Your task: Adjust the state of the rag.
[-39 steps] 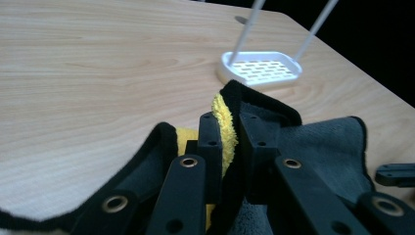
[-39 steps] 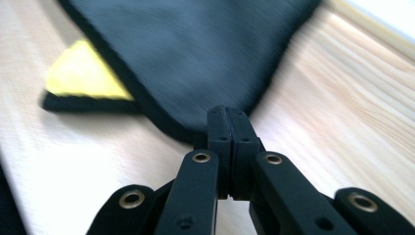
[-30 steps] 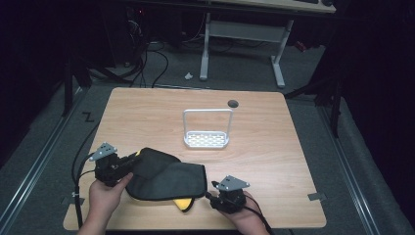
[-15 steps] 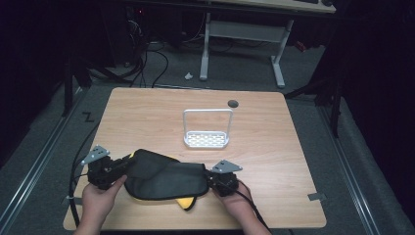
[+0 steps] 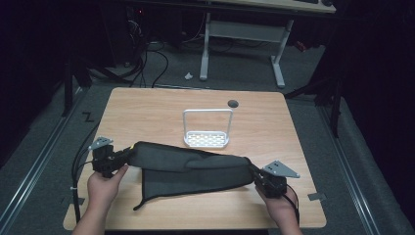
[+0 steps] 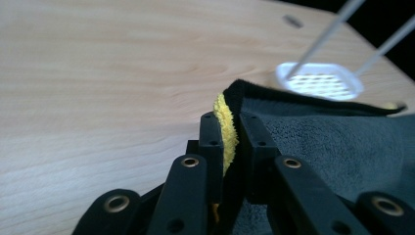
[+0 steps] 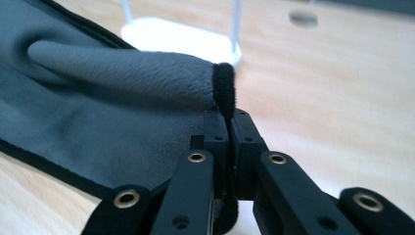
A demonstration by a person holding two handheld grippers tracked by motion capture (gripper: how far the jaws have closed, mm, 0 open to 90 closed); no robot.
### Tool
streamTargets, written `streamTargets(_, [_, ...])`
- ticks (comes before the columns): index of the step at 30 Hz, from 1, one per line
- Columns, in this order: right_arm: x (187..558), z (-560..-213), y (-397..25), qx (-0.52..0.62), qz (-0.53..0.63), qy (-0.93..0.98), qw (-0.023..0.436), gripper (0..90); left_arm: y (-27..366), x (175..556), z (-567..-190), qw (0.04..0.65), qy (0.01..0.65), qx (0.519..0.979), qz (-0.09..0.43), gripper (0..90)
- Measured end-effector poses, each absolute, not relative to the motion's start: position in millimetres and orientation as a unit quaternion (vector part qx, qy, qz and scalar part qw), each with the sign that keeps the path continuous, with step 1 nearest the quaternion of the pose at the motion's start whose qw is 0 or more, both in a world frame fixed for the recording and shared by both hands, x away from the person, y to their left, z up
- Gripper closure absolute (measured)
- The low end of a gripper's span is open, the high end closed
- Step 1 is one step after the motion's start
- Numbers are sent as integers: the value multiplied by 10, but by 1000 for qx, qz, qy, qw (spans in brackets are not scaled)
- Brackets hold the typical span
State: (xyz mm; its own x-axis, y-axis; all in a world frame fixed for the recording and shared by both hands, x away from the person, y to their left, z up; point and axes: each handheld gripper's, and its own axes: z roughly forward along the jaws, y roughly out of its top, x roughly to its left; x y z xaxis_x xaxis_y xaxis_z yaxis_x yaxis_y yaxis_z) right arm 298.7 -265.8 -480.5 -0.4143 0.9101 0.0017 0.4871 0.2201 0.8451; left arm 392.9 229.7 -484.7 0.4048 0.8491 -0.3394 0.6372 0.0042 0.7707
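On a wooden table in a dark room, both grippers — left, right — clamp a grey cloth stretched left-to-right.

rack: small white wire rack, upright mid-counter
counter: light wood, round hole near far edge
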Motion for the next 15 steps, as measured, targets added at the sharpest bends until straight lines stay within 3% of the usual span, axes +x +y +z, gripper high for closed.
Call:
streamTargets(3, [2956,-4914,-2710,481,391,748,238,878,2271,4004,-4950,445,539,707,108,770])
streamTargets(5, [2883,-5055,-2704,480,372,764,220,853,2248,4020,-5009,435,545,710,104,639])
streamTargets(9, [2845,-5066,-2712,487,379,758,209,699,2329,3786,-4904,473,538,685,132,526])
streamTargets(15, [2822,-5011,-2747,488,390,747,225,627,2224,3222,-4930,474,503,712,123,594])
